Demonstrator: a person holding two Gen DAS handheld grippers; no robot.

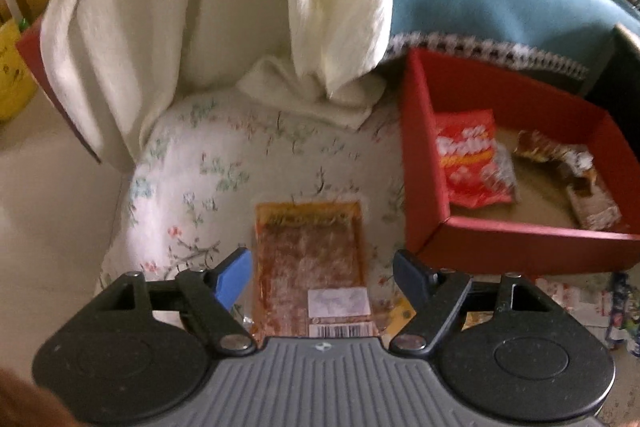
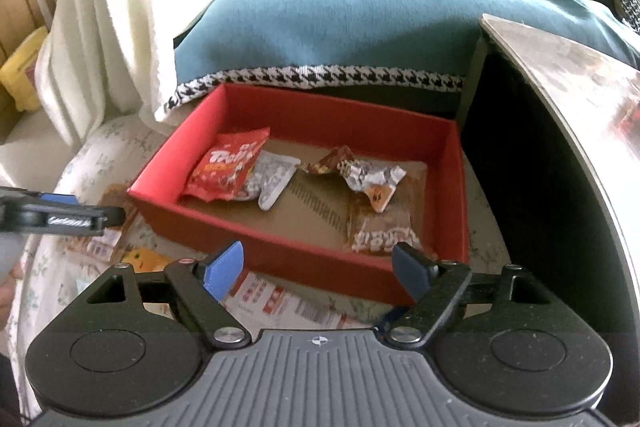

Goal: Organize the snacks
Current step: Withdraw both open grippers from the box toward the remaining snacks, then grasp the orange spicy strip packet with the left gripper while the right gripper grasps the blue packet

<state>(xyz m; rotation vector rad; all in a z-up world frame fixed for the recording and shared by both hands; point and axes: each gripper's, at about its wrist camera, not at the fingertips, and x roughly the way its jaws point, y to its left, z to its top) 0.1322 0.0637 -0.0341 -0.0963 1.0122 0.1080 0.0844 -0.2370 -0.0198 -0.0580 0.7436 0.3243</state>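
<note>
Orange snack packet point(image 1: 310, 259), near end hidden under left gripper point(image 1: 320, 277).

Near end of orange snack packet point(image 1: 310, 267) hidden under left tongs' body; print on red bag point(image 1: 468, 159) blurred. Leaflets point(image 2: 280, 301) partly covered, text too small to read.

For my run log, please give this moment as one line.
left gripper: open over orange clear-wrapped snack pack | right gripper: open, empty | red cardboard box: holds snacks
</note>
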